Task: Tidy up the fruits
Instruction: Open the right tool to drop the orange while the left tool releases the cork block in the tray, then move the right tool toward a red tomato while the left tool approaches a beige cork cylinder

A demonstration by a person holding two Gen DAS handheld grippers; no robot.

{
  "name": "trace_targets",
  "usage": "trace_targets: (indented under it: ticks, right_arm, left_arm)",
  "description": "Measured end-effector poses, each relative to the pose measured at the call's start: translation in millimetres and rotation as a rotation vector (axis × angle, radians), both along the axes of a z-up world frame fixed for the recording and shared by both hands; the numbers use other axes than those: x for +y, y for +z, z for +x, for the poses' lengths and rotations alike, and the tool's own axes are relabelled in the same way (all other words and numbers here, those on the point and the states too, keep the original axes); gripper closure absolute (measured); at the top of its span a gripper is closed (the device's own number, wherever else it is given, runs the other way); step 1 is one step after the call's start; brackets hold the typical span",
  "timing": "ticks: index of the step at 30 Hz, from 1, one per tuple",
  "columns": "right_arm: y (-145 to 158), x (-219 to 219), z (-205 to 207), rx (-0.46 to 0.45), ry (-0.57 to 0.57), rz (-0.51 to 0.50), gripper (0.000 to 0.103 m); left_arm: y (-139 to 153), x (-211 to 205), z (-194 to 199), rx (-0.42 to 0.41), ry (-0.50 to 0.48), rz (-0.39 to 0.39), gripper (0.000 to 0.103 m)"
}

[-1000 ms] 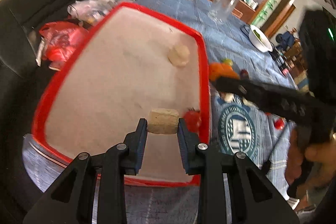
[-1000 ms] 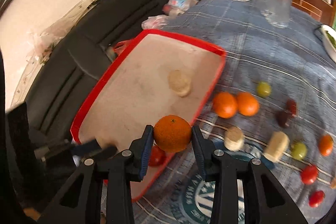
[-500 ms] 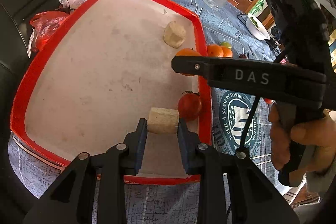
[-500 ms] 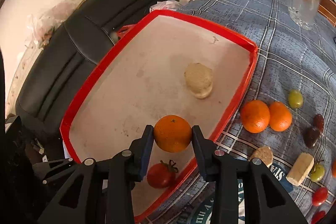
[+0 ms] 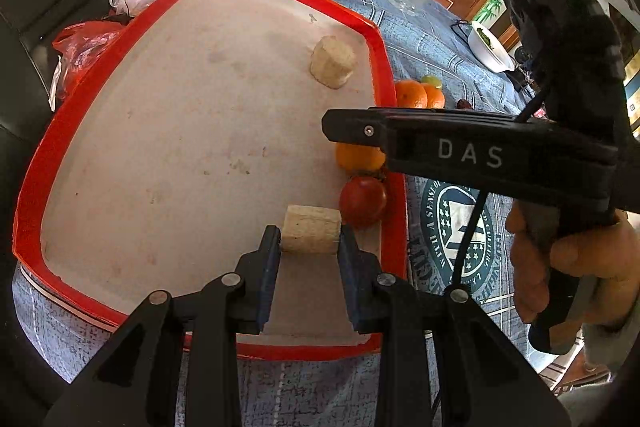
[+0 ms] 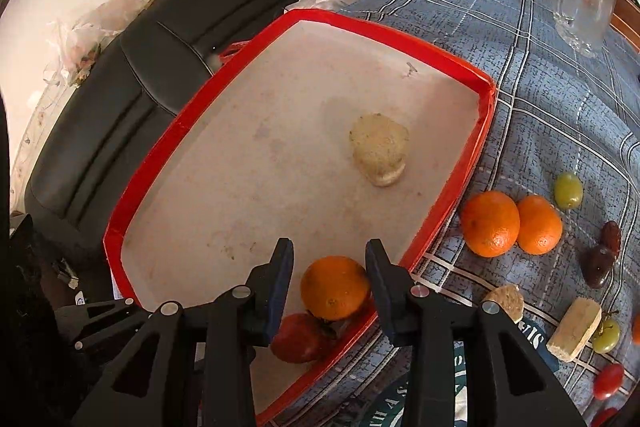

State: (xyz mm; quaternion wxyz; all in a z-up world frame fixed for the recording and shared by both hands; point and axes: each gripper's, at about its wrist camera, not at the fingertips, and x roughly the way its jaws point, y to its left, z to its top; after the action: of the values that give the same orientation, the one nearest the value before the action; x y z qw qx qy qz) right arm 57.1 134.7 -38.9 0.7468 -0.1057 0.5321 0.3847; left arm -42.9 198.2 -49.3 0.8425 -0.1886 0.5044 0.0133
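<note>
The right hand-held gripper (image 6: 327, 277) is straddling an orange (image 6: 335, 287) at the lower middle of the right wrist view, its jaws standing clear of the fruit on both sides, so the orange is sitting on the floor of the red tray (image 6: 192, 131) rather than being carried. It is lying against a tomato (image 6: 300, 338) by the tray's lower right rim, likely because the fruits are being gathered there. The left hand-held gripper (image 5: 310, 247) is pinching a pale cut chunk (image 5: 311, 233) (banana or something like it, hard to say) low in the left wrist view, just above the tray floor beside the tomato, presumably to set it down with the others. Another pale piece (image 6: 379, 149) is resting near the tray's middle right. More oranges (image 6: 510, 223), grapes and small tomatoes are waiting on the blue table (image 6: 560, 99) to the right of the tray, which suggests much sorting is left.
</note>
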Motion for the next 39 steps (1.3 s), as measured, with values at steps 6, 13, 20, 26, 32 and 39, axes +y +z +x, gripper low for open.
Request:
trace_targets:
  ticks: [6,13,20,26,32,39]
  right_arm:
    - [10.6,-9.8,-3.8,-0.003,-0.009,0.026,0.063]
    - [29.1,-35.5,-9.2,-0.010,-0.048,0.074,0.049]
    - [42.6,-68.0,-12.2,-0.014,-0.110,0.114,0.038]
    - [48.4,-104.6,-15.8,-0.014,-0.168,0.132,0.036]
    - [49.8,-142.8,-20.0,-0.012,-0.229,0.128,0.035]
    - [52.9,-182.1,-26.3,-0.033,-0.299,0.117,0.031]
  left_arm:
    - [0.2,0.1,-0.8,0.005,0.014,-0.002,0.076]
    - [11.3,-0.5,-5.2,-0.028,0.045,0.013,0.051]
    - [24.5,-7.9,-7.3,-0.054,0.056,0.051,0.051]
    - [34.1,-17.6,-7.5,-0.072,0.059,0.072,0.043]
    - [42.0,-28.3,-8.6,-0.086,0.056,0.075,0.043]
    - [51.4,-47.9,-4.0,-0.112,0.032,0.083,0.037]
